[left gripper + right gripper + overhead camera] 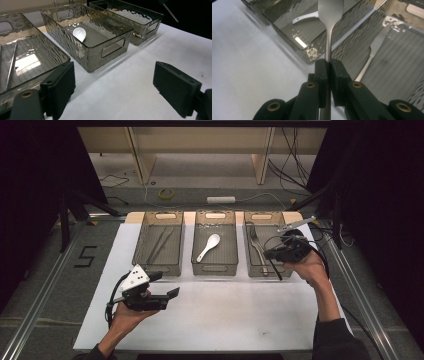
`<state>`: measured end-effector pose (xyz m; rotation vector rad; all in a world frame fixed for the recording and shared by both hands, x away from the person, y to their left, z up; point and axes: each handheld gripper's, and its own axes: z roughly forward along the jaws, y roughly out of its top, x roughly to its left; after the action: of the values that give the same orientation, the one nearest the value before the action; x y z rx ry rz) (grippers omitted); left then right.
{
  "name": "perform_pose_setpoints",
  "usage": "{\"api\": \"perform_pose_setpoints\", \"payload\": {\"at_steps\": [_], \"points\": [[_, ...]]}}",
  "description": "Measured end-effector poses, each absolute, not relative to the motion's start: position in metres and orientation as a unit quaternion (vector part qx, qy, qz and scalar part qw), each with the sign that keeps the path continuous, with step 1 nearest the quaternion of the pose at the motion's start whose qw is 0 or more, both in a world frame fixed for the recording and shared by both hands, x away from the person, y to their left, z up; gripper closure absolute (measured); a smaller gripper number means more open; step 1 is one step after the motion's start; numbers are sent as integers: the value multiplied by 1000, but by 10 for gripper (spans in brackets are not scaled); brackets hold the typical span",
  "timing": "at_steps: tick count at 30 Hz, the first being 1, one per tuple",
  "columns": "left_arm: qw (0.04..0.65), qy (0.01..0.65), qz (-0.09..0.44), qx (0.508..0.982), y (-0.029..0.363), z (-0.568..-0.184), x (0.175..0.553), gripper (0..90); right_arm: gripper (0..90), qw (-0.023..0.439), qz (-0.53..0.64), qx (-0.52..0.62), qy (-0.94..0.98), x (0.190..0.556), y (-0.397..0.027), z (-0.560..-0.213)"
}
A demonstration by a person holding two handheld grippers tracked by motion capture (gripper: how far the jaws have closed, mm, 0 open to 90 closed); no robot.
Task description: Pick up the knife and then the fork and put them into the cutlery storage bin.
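Observation:
My right gripper [285,250] hovers over the front of the right-hand bin [250,270], shut on a metal utensil [298,223]. In the right gripper view the jaws [329,65] pinch its thin neck and the flat handle end [330,11] stands beyond them; its working end is hidden. A fork [256,245] lies in that bin [402,57]. The middle bin [196,265] holds a white spoon [208,246] [79,33]. My left gripper [167,297] rests low over the mat in front of the left bin [137,255], its jaws [117,87] open with nothing between them.
Three clear smoked bins stand in a row on a white mat [225,315]. The left bin [50,53] holds thin metal rods [11,66]. Metal rails run down both sides of the table. Cables and a power strip [221,199] lie on the floor behind.

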<state>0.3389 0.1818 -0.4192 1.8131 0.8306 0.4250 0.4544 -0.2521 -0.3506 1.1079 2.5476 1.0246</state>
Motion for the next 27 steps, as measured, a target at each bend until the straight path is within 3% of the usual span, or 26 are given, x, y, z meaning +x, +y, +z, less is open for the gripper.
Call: {"api": "perform_pose_setpoints", "payload": {"at_steps": [17, 27], "points": [[523, 344, 177, 759, 182, -419, 339, 174, 852, 106, 358, 401, 837, 493, -245, -329], [525, 345, 177, 757, 181, -419, 339, 174, 852, 120, 354, 431, 821, 515, -248, -336]]}}
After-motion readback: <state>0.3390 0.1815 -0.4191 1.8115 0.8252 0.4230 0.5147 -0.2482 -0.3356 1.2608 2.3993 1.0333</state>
